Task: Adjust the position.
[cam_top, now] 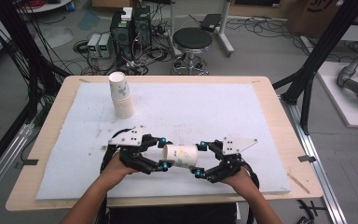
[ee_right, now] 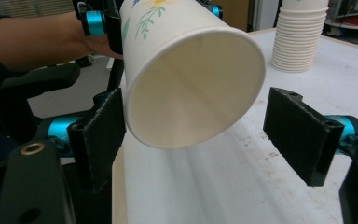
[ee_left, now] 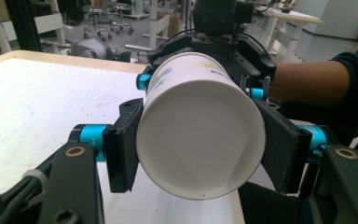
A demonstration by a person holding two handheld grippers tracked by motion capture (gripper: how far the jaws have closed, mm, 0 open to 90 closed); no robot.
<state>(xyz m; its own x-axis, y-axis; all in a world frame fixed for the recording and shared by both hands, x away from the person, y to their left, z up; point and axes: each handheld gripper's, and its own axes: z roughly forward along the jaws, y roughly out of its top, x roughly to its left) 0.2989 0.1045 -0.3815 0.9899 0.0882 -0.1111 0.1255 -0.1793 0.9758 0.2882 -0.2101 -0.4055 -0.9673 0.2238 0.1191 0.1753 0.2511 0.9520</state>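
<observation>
Cup [cam_top: 181,156] lies sideways near the front edge of the counter [cam_top: 279,126], lifted off the mat [cam_top: 205,112], between the two tongs. Left tongs [cam_top: 162,152] at its base end, left of it. Right tongs [cam_top: 199,159] at its mouth end, right of it. Cup stack [cam_top: 121,94] stands behind, back-left on the mat. Stool [cam_top: 192,49] on the floor beyond the counter.

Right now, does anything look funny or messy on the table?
Nothing is spilled or broken. The odd bit: a flowered paper cup is held sideways in the air by the left gripper, while the right gripper is open around its rim. The cup stack leans slightly.
</observation>
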